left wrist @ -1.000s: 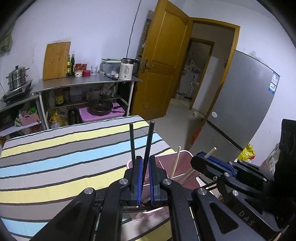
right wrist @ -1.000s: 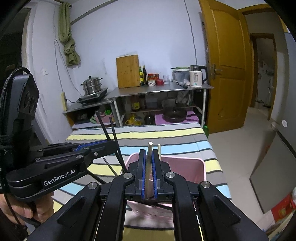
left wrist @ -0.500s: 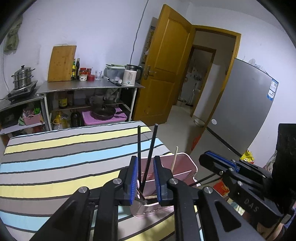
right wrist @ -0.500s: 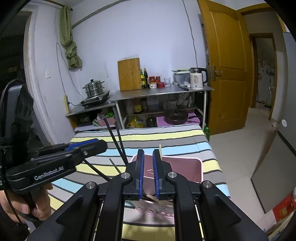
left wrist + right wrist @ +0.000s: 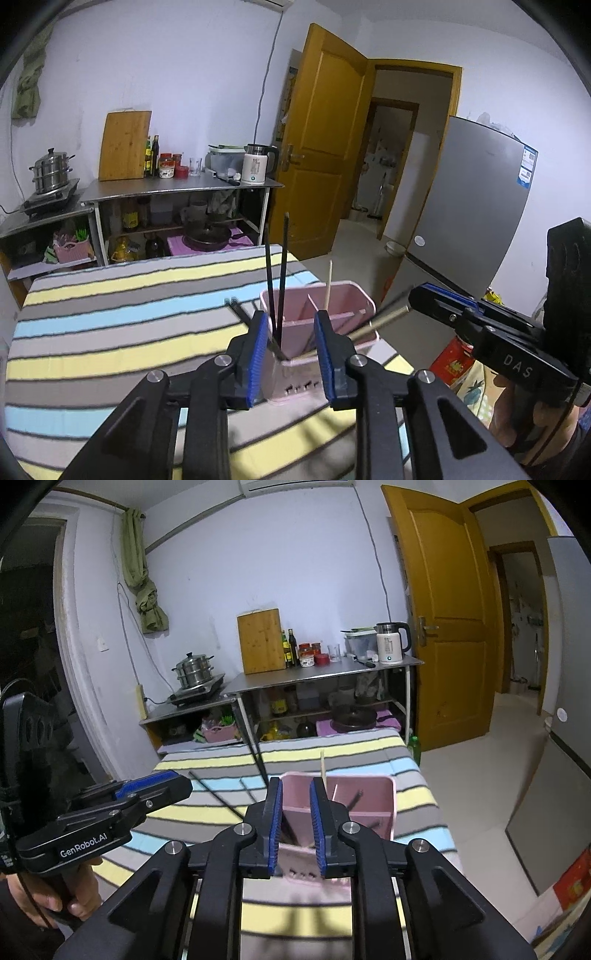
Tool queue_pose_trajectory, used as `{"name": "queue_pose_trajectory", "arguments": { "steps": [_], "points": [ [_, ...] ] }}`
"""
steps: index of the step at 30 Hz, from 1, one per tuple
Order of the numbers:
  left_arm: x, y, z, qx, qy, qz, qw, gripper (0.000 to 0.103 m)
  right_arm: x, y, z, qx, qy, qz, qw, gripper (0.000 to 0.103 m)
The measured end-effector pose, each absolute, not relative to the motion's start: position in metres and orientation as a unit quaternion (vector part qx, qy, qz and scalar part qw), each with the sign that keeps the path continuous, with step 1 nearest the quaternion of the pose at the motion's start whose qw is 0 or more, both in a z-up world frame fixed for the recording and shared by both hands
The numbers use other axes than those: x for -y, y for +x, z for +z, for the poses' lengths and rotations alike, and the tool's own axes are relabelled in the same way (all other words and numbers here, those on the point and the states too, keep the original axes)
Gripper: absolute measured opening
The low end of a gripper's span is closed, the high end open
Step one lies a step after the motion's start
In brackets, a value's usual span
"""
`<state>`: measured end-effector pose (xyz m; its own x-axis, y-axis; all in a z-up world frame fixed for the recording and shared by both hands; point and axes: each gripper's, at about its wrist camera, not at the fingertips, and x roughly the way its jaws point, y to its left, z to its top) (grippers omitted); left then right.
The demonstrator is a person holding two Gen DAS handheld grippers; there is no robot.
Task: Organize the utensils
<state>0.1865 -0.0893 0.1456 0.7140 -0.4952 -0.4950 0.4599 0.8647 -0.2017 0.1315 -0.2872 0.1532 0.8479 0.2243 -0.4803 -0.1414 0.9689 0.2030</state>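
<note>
A pink divided utensil holder stands on the striped tablecloth near the table's right edge; it also shows in the right wrist view. Black chopsticks stand in its left compartment and a light wooden chopstick in the middle. My left gripper is open and empty, just behind the holder. My right gripper is open and empty, just above the holder's near wall. A wooden chopstick rises behind it.
A steel shelf with cutting board, bottles, kettle and pots stands beyond the table. A yellow door stands open on the right, with a grey fridge. More black chopsticks lie on the cloth left of the holder.
Both grippers opened and let go: the black chopsticks from the left and the wooden chopstick from the right now stand in the holder. Both grippers drew back.
</note>
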Motion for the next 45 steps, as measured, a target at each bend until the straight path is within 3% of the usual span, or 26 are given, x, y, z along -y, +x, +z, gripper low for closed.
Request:
{"name": "queue_pose_trajectory", "arguments": {
  "steps": [25,45],
  "points": [
    [0.057,0.085,0.082,-0.252,-0.016,-0.211,0.944,0.027,0.256,0.05,0.095,-0.276,0.056,0.072,0.957,0.03],
    [0.052,0.07,0.066,-0.25,-0.005,-0.206,0.946,0.026,0.249,0.031,0.081,-0.286,0.047,0.052,0.956,0.03]
  ]
}}
